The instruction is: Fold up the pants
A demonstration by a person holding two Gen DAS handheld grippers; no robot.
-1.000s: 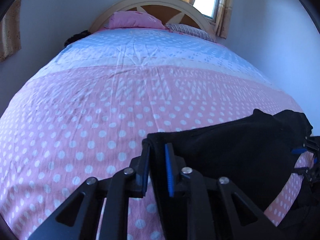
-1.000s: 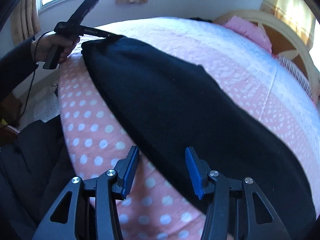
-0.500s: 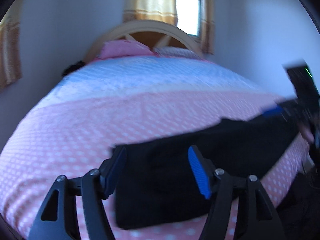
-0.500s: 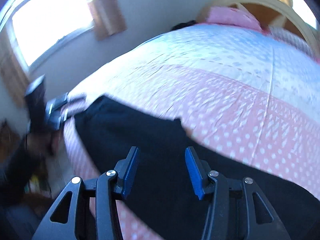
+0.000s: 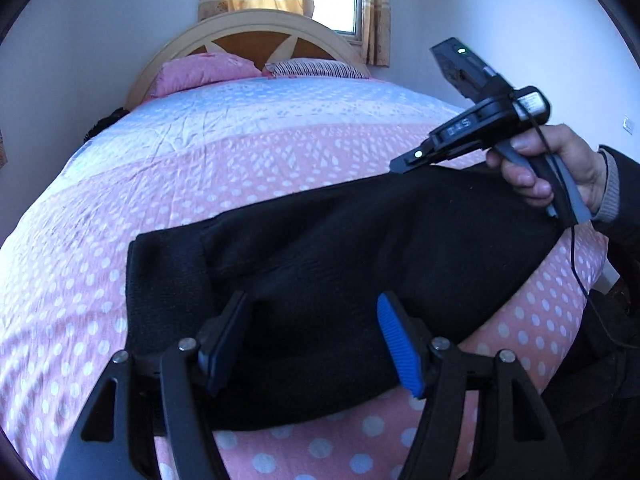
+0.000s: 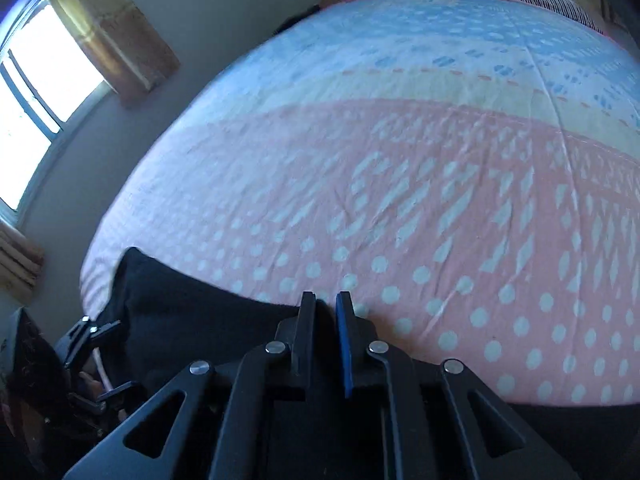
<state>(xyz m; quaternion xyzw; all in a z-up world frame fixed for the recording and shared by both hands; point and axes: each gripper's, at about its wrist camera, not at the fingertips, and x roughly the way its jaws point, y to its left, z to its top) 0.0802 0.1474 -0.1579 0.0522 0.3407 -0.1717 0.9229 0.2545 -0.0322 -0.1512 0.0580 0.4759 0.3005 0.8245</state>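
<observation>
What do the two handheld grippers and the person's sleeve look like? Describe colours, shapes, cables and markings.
The left gripper has black triangular-cutout linkages with silver rivets and ribbed blue finger pads. The right gripper is a black pistol-shaped tool with a grey handle, a green light, a thin black cable and a white label. The sleeve is dark over a grey knitted cuff.
</observation>
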